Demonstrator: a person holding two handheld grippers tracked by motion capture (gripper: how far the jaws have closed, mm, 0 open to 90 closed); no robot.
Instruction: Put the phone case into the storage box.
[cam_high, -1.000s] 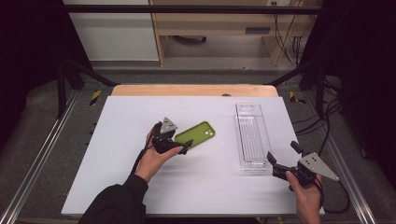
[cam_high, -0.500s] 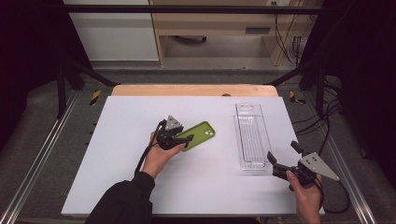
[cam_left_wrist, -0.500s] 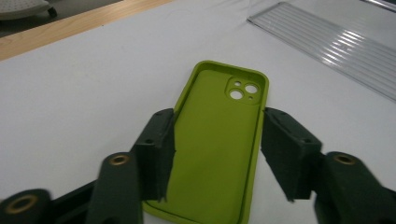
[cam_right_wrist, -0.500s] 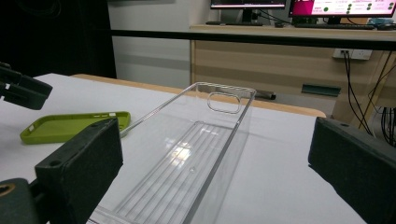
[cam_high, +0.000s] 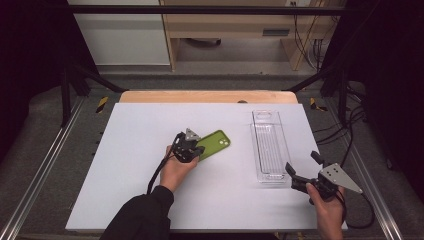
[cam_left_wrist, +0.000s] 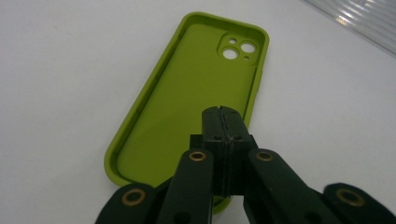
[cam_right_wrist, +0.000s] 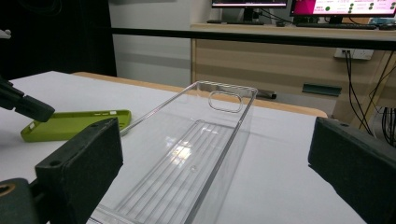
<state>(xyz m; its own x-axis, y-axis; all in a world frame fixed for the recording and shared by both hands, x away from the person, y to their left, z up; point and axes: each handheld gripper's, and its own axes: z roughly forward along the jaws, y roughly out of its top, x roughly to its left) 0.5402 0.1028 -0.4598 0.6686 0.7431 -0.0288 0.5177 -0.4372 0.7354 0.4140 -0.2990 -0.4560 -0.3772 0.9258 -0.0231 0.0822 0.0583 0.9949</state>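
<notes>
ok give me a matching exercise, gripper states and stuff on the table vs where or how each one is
Things:
1. left gripper
2. right gripper
3. green phone case
4. clear tray

States:
A. open, near the tray's close end
B. lies hollow side up, camera holes at the far end
C. empty, long side pointing away from the person
D. shut, over the case's near end

Pairs: 1-D, 2-A, 3-B, 4-C
</notes>
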